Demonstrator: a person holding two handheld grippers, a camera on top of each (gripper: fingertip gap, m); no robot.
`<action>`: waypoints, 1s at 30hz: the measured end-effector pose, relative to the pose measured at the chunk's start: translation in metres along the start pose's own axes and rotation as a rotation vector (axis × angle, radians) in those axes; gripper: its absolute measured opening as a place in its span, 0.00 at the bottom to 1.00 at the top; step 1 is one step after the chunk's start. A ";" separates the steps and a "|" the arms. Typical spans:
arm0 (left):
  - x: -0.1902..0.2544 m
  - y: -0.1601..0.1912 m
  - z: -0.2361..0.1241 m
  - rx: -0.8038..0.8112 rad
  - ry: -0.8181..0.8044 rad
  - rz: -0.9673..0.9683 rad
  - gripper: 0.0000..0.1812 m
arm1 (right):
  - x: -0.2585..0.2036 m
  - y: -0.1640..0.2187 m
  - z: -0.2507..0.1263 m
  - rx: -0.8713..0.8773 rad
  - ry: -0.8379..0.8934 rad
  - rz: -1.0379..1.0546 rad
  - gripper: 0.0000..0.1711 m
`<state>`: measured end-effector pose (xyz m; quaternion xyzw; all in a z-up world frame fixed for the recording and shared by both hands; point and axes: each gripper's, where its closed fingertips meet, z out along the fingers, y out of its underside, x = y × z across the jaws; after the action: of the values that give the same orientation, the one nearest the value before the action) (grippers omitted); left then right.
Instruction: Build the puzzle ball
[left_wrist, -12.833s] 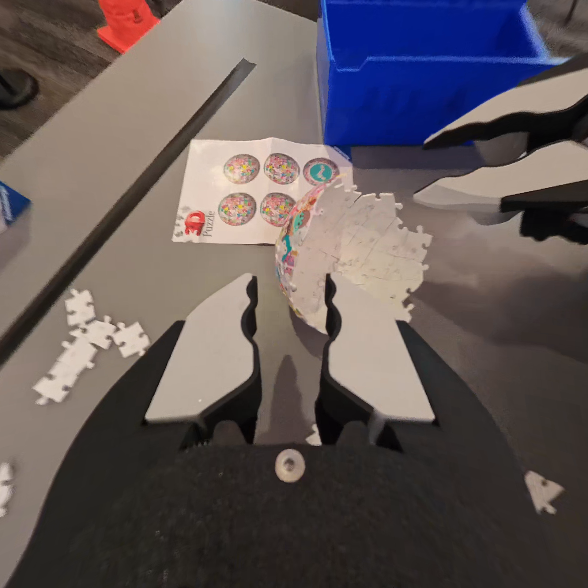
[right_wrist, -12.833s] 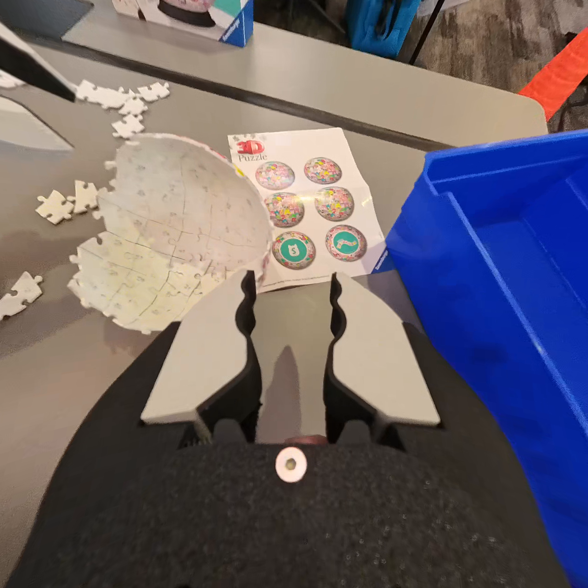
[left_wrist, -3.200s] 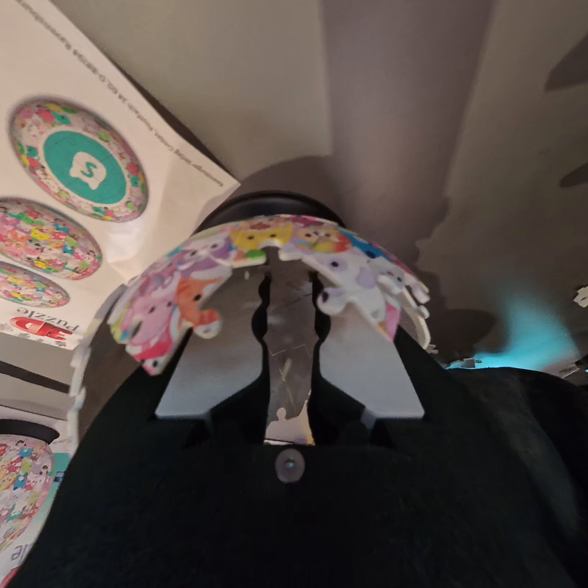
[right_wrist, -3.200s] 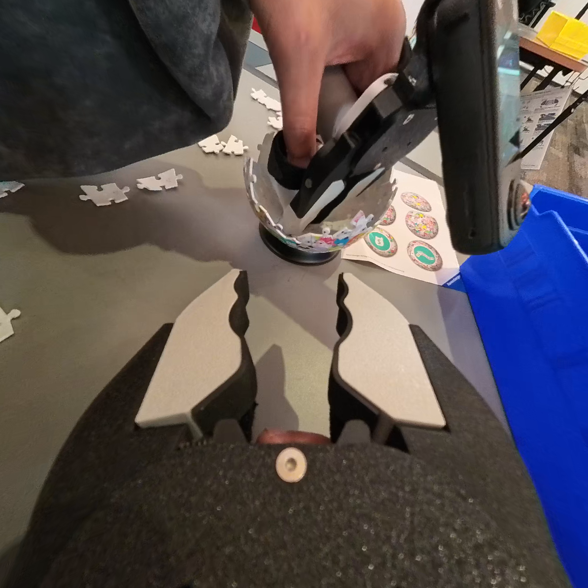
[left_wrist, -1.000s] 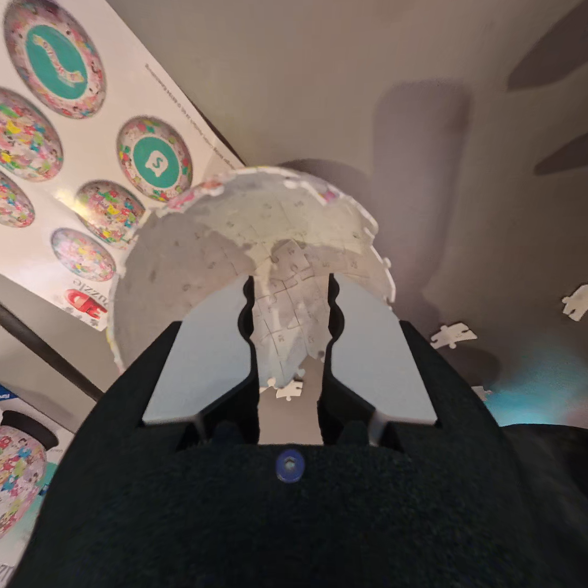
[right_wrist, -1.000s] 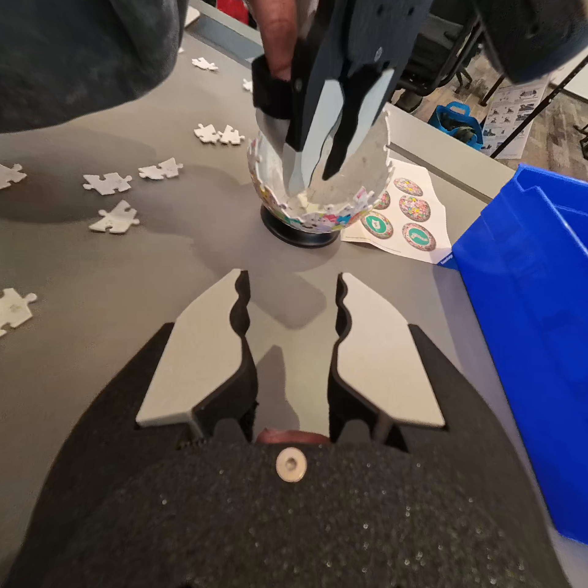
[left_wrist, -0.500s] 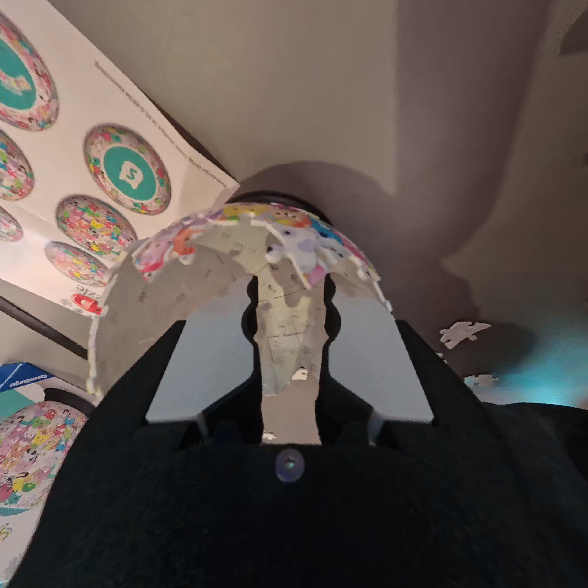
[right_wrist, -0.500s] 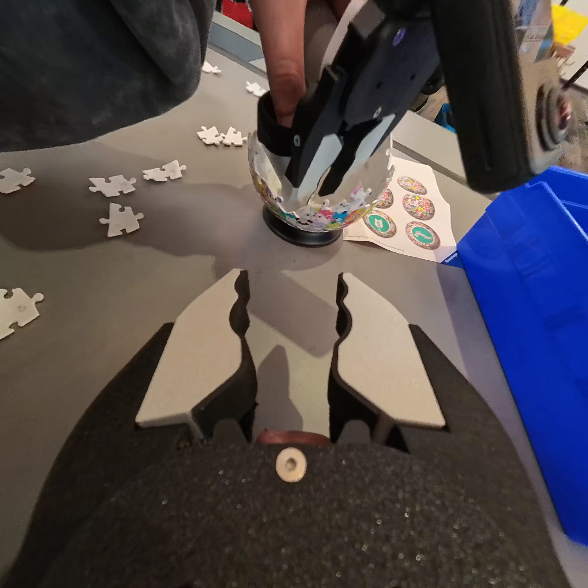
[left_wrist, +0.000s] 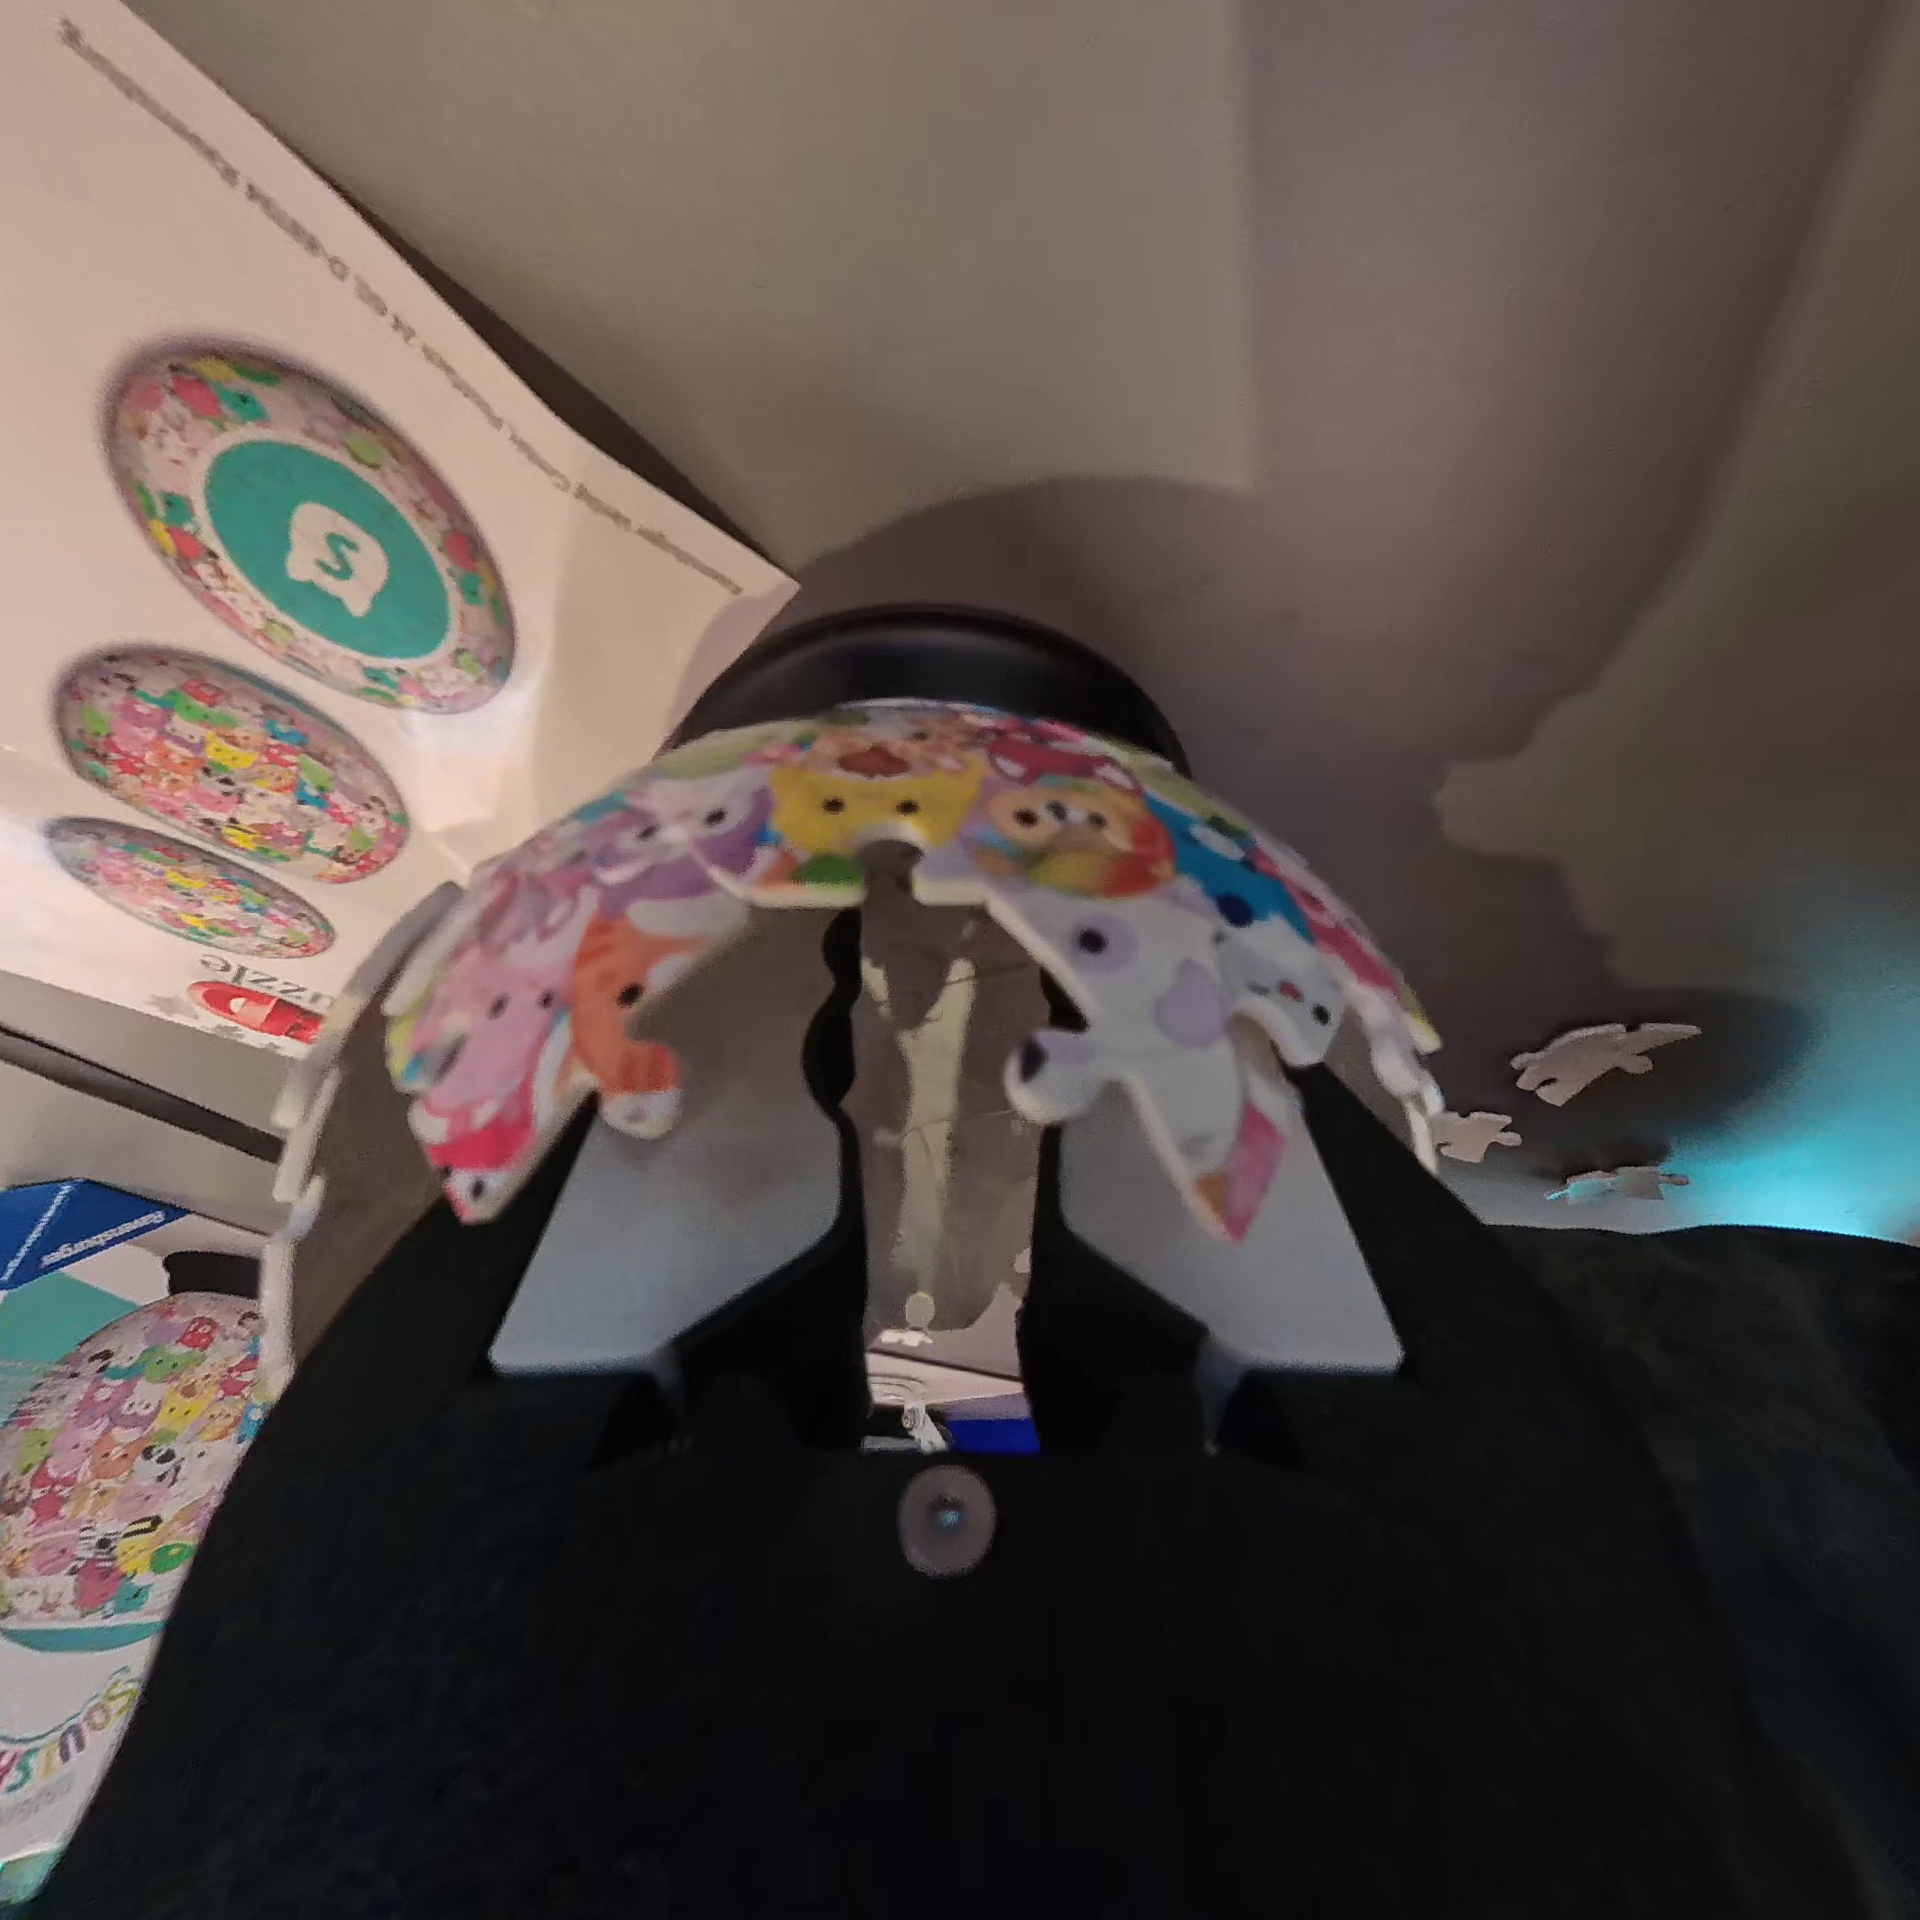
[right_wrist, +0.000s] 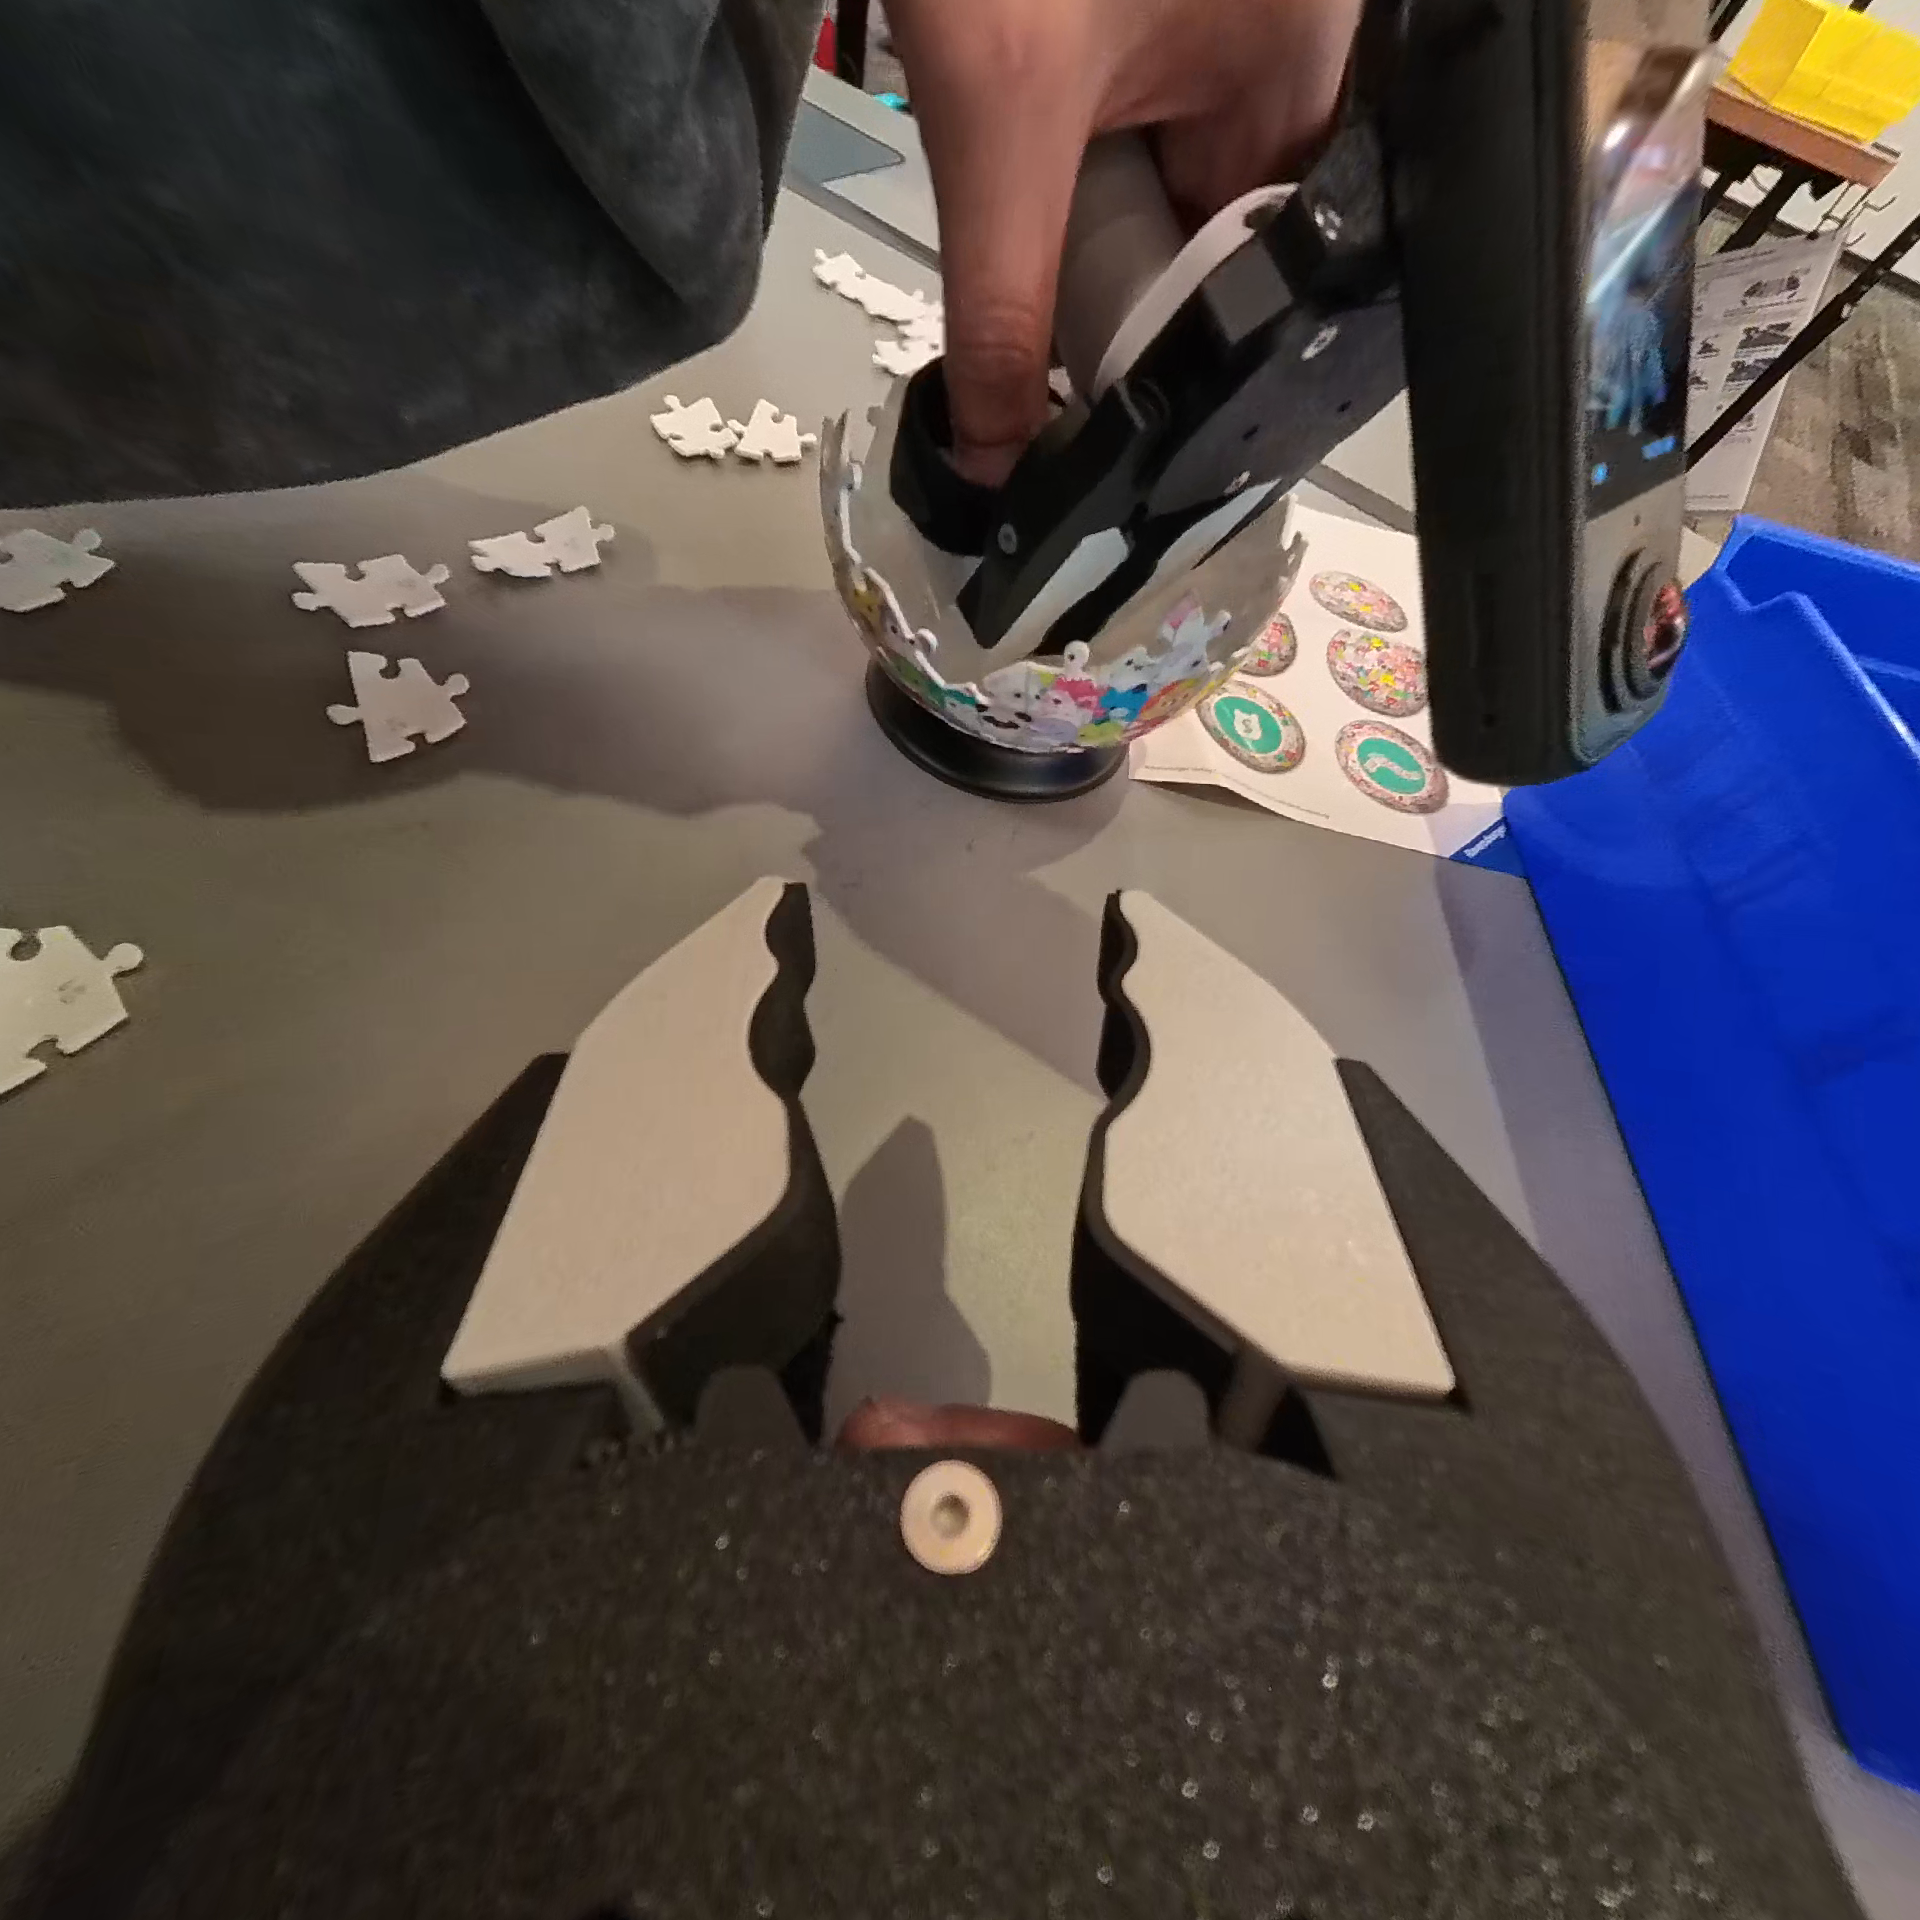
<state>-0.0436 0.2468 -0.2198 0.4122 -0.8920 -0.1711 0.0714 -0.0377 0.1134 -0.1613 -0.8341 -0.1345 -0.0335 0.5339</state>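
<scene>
The half-built puzzle ball (right_wrist: 1039, 707) is a colourful open shell on a black stand (right_wrist: 997, 769) on the grey table. My left gripper (right_wrist: 997, 623) reaches down over the rim into the shell. In the left wrist view the shell's coloured outside (left_wrist: 1143, 883) hides the fingertips of the left gripper (left_wrist: 945, 914). Its jaws stand apart with only the white inner wall between them. My right gripper (right_wrist: 956, 914) is open and empty, low over the table, a short way in front of the ball.
Several loose white pieces (right_wrist: 400, 701) lie left of the ball, and a few show in the left wrist view (left_wrist: 1600, 1049). An instruction sheet (right_wrist: 1351, 748) lies right of the stand. A blue bin (right_wrist: 1766, 1039) stands at the right. The puzzle box (left_wrist: 94, 1455) shows at the lower left. The tips of one gripper are about 15 cm away from the tips of the other.
My left gripper has tilted lower and gone deeper into the shell, so its view now shows the coloured outside and the stand. The right gripper has hardly moved.
</scene>
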 end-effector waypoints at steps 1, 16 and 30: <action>0.000 0.000 0.000 -0.007 0.008 0.001 0.19 | 0.000 0.000 0.000 0.000 -0.001 -0.001 0.31; 0.001 -0.003 0.001 -0.002 0.039 0.027 0.13 | 0.001 0.001 0.000 -0.004 0.001 -0.003 0.31; 0.004 -0.005 -0.004 0.054 0.025 0.030 0.01 | 0.001 0.002 0.000 -0.007 0.002 -0.006 0.31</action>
<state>-0.0414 0.2394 -0.2183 0.4026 -0.9015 -0.1406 0.0739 -0.0364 0.1125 -0.1627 -0.8355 -0.1361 -0.0363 0.5311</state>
